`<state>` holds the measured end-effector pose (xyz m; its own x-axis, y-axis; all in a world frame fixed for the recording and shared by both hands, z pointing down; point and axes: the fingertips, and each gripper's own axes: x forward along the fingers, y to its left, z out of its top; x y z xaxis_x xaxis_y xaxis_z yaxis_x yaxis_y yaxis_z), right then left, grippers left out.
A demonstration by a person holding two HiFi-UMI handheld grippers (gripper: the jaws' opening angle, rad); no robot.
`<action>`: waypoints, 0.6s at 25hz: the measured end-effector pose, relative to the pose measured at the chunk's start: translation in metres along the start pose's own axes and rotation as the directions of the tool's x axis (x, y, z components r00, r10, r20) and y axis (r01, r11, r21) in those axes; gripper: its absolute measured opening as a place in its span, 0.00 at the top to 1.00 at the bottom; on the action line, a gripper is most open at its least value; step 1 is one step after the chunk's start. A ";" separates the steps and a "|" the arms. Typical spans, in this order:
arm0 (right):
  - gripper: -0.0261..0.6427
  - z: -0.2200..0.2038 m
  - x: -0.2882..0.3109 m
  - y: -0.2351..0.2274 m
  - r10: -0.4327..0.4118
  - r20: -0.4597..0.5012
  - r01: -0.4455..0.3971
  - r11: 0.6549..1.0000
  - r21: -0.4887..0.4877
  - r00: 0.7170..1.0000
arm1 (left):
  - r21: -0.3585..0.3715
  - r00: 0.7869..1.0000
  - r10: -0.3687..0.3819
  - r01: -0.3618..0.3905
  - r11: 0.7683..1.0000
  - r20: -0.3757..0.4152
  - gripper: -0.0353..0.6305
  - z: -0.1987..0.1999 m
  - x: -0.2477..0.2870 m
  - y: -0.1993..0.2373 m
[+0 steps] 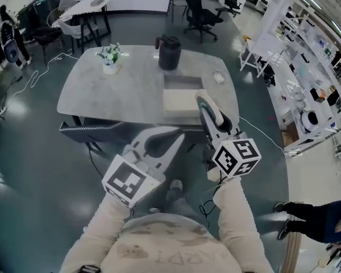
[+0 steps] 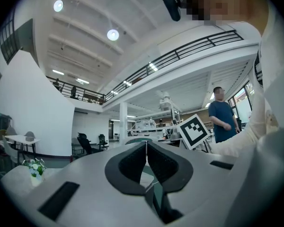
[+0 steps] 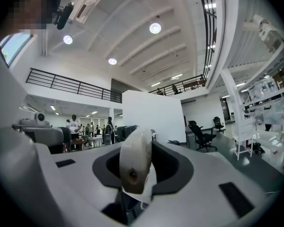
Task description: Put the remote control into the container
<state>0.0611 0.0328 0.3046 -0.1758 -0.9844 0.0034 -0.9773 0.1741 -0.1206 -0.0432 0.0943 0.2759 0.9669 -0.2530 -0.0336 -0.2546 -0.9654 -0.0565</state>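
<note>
Right tongs clamped on slim, white, round-ended remote control, left tongs pressed together

The table is pale grey with a faint mottled, stone-like grain. On it the container is cream, the jug is black, and the little pot is white, under flowers of white with green leaves. The remote control is off-white, with one small dark spot at its end that may be a lens. The left gripper and the right gripper both have light grey shells and black pads. The cube on each carries bold black-and-white square markers. The sleeves are cream. The floor is a dark, glossy grey-green, and the office chair is black.
</note>
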 end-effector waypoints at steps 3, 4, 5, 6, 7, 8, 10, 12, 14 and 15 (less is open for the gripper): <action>0.80 -0.008 0.026 -0.026 0.018 -0.026 -0.018 1.000 0.018 1.000 | -0.013 1.000 0.015 -0.015 1.000 -0.004 0.92 -0.002 0.021 0.013; 0.80 -0.010 0.035 -0.034 0.026 -0.034 -0.025 0.999 0.023 0.999 | -0.013 1.000 0.020 -0.020 1.000 -0.005 0.92 -0.003 0.029 0.017; 0.80 -0.012 0.045 -0.042 0.035 -0.042 -0.034 0.999 0.025 0.999 | -0.012 1.000 0.027 -0.027 1.000 -0.005 0.92 -0.004 0.037 0.022; 0.80 -0.014 0.054 -0.050 0.044 -0.051 -0.042 0.999 0.026 0.998 | -0.011 0.999 0.036 -0.036 0.999 -0.004 0.92 -0.004 0.044 0.027; 0.80 -0.016 0.063 -0.058 0.053 -0.061 -0.051 0.998 0.027 0.997 | -0.014 0.999 0.047 -0.047 0.999 -0.004 0.92 -0.005 0.051 0.033; 0.80 -0.019 0.072 -0.066 0.062 -0.072 -0.060 0.998 0.029 0.995 | -0.019 0.998 0.058 -0.058 0.998 -0.002 0.92 -0.005 0.058 0.039; 0.80 -0.024 0.091 -0.081 0.083 -0.095 -0.080 0.996 0.034 0.992 | -0.030 0.997 0.080 -0.080 0.996 -0.002 0.92 -0.006 0.073 0.050; 0.80 -0.030 0.109 -0.096 0.103 -0.121 -0.100 0.995 0.032 0.987 | -0.034 0.995 0.102 -0.102 0.994 -0.006 0.92 -0.009 0.087 0.060; 0.80 -0.037 0.126 -0.110 0.121 -0.148 -0.118 0.993 0.029 0.981 | -0.031 0.992 0.124 -0.124 0.992 -0.013 0.92 -0.012 0.100 0.069; 0.80 -0.041 0.134 -0.117 0.131 -0.162 -0.128 0.991 0.030 0.978 | -0.031 0.991 0.136 -0.137 0.990 -0.016 0.92 -0.013 0.107 0.074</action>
<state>0.1474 -0.1183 0.3601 -0.3189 -0.9361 0.1485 -0.9429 0.2975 -0.1497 0.0414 -0.0048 0.2813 0.9233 -0.3831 -0.0255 -0.3837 -0.9232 -0.0207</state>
